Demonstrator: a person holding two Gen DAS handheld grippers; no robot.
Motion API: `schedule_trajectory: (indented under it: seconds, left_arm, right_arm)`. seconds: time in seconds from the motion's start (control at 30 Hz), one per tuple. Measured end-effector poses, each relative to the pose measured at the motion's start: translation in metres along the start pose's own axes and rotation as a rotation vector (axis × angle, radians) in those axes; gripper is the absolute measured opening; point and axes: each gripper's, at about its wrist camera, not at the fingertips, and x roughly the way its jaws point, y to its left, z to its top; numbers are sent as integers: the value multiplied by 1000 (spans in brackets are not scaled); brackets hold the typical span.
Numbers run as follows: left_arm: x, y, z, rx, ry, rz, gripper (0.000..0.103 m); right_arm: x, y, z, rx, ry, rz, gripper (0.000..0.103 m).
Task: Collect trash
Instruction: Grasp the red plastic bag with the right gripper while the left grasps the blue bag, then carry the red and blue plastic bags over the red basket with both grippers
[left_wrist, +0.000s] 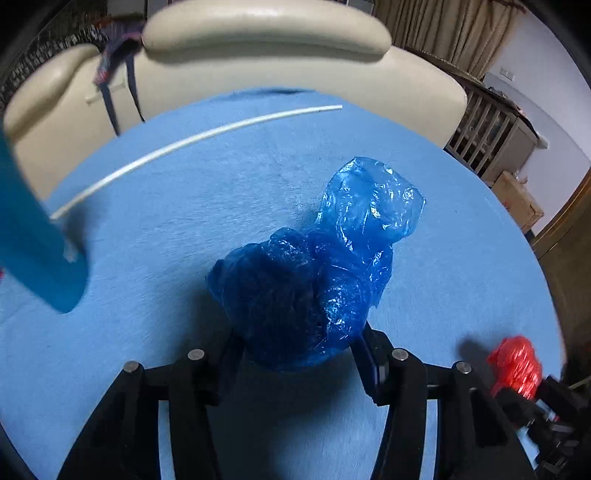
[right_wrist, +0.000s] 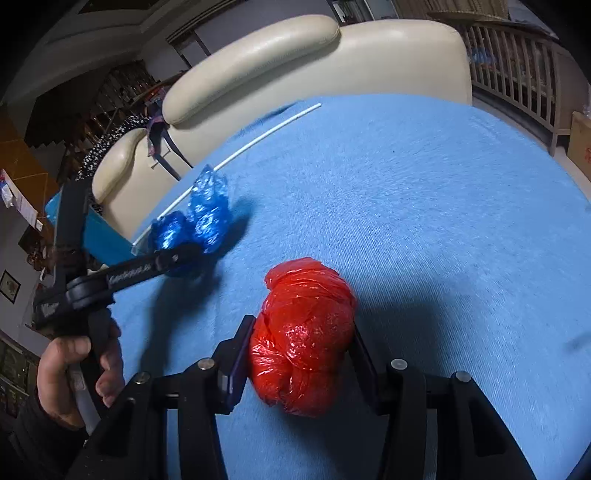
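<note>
My left gripper (left_wrist: 297, 345) is shut on a crumpled blue plastic bag (left_wrist: 317, 266), held just above the light blue tablecloth (left_wrist: 166, 229). The same blue bag shows in the right wrist view (right_wrist: 199, 225), with the left gripper (right_wrist: 173, 258) on it. My right gripper (right_wrist: 301, 354) is shut on a crumpled red plastic bag (right_wrist: 303, 332) over the cloth (right_wrist: 424, 203). The red bag also shows at the lower right of the left wrist view (left_wrist: 515, 363).
A thin white rod (left_wrist: 192, 142) lies across the far part of the table, also in the right wrist view (right_wrist: 255, 142). A teal bin (left_wrist: 33, 243) stands at the left edge. A cream sofa (left_wrist: 266, 44) is behind the table. Wooden railing (left_wrist: 487, 129) is to the right.
</note>
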Motion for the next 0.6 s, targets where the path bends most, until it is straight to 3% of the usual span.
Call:
schedule_trajectory:
  seconds: [0.33, 0.6]
  left_arm:
    - [-67, -18, -69, 2, -33, 77, 56]
    - [-75, -34, -108, 2, -29, 76, 56]
  right_arm:
    - [-47, 12, -49, 7, -21, 11, 52]
    - [-79, 10, -94, 7, -35, -28, 52]
